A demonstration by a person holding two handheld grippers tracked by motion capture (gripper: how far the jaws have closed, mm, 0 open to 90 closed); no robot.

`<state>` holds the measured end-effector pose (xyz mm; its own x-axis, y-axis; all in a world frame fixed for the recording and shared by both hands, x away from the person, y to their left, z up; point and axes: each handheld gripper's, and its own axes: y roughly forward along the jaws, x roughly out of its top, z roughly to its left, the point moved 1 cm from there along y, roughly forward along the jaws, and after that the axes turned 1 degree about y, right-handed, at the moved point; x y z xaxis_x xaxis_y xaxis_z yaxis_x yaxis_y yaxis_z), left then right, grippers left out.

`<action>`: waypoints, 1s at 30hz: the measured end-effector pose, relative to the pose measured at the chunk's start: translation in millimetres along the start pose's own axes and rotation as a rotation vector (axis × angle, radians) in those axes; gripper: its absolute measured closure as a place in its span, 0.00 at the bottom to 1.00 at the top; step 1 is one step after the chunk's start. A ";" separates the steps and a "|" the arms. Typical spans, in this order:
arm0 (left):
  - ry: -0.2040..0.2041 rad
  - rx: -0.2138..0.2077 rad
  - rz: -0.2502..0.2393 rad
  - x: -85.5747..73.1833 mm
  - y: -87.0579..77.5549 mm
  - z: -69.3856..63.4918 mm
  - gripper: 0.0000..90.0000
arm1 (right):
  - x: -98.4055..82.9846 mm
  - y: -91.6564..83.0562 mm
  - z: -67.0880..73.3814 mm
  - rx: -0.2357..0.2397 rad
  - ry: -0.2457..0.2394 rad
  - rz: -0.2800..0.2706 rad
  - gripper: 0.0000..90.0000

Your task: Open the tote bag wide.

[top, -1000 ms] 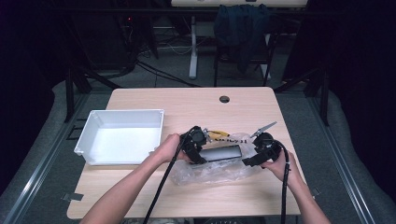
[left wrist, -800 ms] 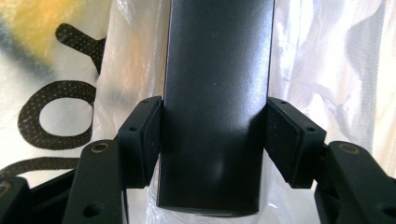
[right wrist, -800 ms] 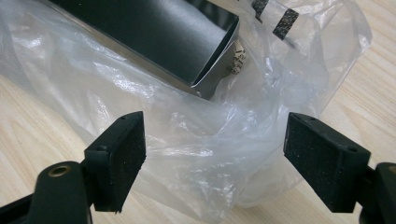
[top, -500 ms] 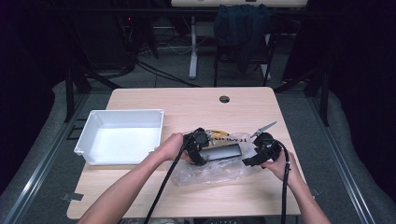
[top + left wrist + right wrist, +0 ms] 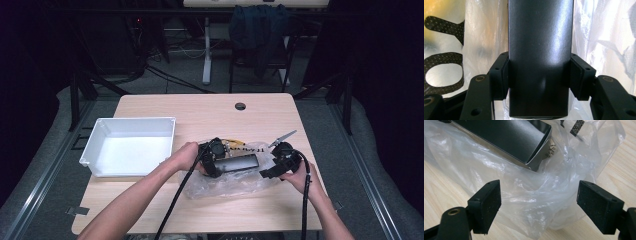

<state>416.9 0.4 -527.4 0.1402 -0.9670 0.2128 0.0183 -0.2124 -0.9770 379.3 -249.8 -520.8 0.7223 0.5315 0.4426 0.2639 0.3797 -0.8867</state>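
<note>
A long black box point(image 5: 236, 163) lies across a crumpled clear plastic bag point(image 5: 227, 184) on the table. My left gripper point(image 5: 214, 159) is shut on the box's left end. In the left gripper view both pads point(image 5: 502, 72) press on the sides of the black box point(image 5: 540, 45), and the bag point(image 5: 601, 37) with dark printed lettering lies behind it. My right gripper point(image 5: 272, 171) stands open at the bag's right end. In the right gripper view its jaws point(image 5: 539, 200) are spread wide over the bag point(image 5: 536, 185), and the box's open end point(image 5: 509, 137) sits beyond, inside the plastic.
A white tray point(image 5: 127, 120) stands at the left of the wooden table point(image 5: 210, 110). A round cable hole point(image 5: 240, 106) sits near the far edge. Something yellow point(image 5: 235, 143) shows in the bag behind the box. Dark frames and a chair stand beyond.
</note>
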 end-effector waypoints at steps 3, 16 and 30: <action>0.013 -0.007 -0.001 -0.7 -0.8 0.6 0.48 | -0.6 -1.1 -1.1 0.011 0.005 -0.008 0.21; 0.011 0.005 -0.084 -4.7 -31.6 5.6 0.48 | 0.3 -0.8 -0.7 -0.008 0.004 -0.009 0.21; 0.038 -0.002 -0.112 -8.2 -62.5 7.4 0.48 | 0.0 -7.0 -2.1 -0.004 0.011 -0.035 0.21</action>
<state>421.9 22.7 -468.2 0.1000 -0.9417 0.3211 0.0301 -0.3197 -0.9470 378.8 -254.1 -514.9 0.7195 0.5096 0.4718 0.2913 0.3952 -0.8712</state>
